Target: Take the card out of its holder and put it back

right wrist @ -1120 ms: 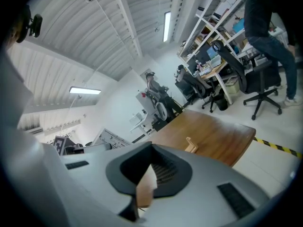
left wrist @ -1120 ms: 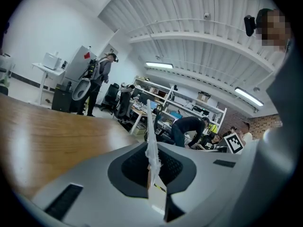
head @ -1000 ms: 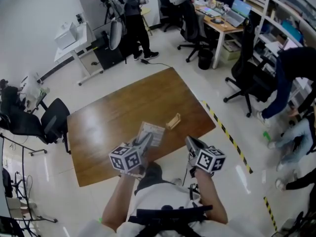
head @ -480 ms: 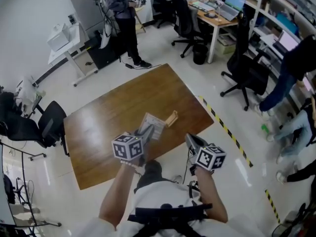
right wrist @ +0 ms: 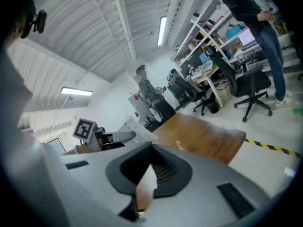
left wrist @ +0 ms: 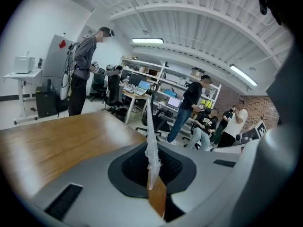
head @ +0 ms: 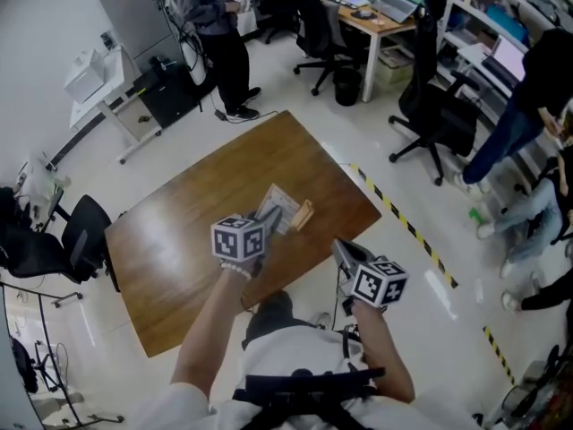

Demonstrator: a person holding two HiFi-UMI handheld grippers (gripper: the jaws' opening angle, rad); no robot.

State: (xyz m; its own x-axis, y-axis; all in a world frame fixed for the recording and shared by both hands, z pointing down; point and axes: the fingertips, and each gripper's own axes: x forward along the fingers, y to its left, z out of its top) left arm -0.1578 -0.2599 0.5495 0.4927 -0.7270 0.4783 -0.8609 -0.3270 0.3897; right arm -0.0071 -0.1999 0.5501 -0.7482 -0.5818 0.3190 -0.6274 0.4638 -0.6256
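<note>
My left gripper (head: 266, 221) is shut on a printed card (head: 277, 205), held above the brown table (head: 179, 240). From the left gripper view the card (left wrist: 149, 131) shows edge-on, a thin pale sheet rising from between the closed jaws (left wrist: 151, 161). A small wooden holder (head: 303, 214) lies on the table just right of the card, and I cannot tell whether they touch. In the right gripper view the holder (right wrist: 180, 146) lies beyond the card (right wrist: 140, 132). My right gripper (head: 339, 250) hangs off the table's near right edge, shut with nothing in it (right wrist: 149, 168).
Yellow-black tape (head: 407, 232) runs along the floor to the table's right. Black office chairs (head: 434, 119) and desks stand at the back right, another chair (head: 54, 240) at the left. A person (head: 206, 25) stands beyond the table's far corner, others at the right.
My left gripper has carried the card forward and to the right, up to the wooden holder. The right gripper has hardly moved.
</note>
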